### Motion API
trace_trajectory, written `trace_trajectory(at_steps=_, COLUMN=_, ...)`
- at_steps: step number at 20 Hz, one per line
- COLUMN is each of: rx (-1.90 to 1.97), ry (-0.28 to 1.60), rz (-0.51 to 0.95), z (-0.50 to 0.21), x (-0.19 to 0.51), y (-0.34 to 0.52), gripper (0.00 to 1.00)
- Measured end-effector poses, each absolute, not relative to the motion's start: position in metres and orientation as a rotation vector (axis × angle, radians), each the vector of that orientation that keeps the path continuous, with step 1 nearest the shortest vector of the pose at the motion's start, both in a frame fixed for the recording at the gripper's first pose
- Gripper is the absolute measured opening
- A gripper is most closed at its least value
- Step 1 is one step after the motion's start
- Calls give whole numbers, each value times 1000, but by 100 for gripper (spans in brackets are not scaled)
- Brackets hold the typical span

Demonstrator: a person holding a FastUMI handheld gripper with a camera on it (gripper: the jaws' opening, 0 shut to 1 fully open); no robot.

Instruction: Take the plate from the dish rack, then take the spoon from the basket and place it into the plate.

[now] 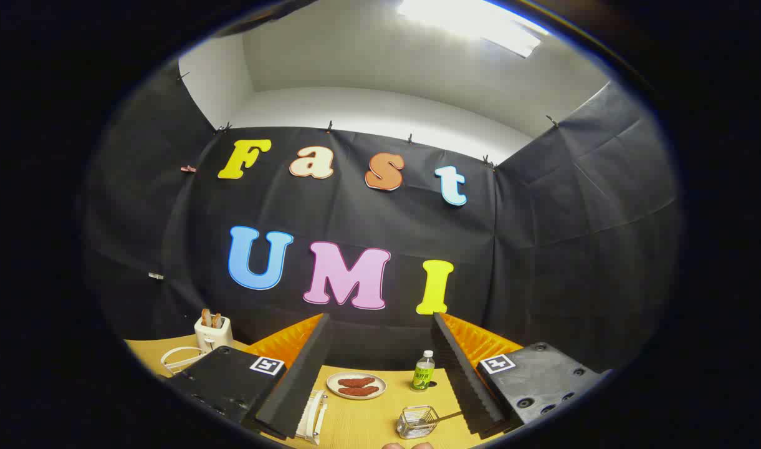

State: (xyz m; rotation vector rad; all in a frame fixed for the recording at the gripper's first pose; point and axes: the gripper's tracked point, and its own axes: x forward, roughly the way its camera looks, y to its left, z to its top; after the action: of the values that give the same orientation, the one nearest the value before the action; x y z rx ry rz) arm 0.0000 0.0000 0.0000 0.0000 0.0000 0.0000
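My gripper (pixel 380 321) is open and holds nothing, raised above the wooden table (pixel 368 424) and aimed at the booth's back wall. Low between the fingers stands a small wire basket (pixel 417 421). The spoon (pixel 447 416) lies in it, its handle sticking out toward the right finger. A white dish rack (pixel 313 416) sits on the table beside the left finger, which partly hides it; I cannot tell what it holds. Between them, farther back, a pale plate (pixel 356 385) carries two reddish sausages.
A small green-labelled bottle (pixel 423 371) stands behind the basket. Left of the left finger are a white toaster (pixel 212 331) with toast and a white wire frame (pixel 179 358). A person's fingertips (pixel 408 446) show at the table's near edge.
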Motion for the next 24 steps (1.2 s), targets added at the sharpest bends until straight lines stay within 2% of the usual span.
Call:
trace_trajectory(at_steps=18, rx=51, ry=122, rz=58, z=-30, x=10, y=44, gripper=98)
trace_trajectory(at_steps=24, rx=44, ry=180, rz=128, z=-46, x=27, y=79, gripper=98)
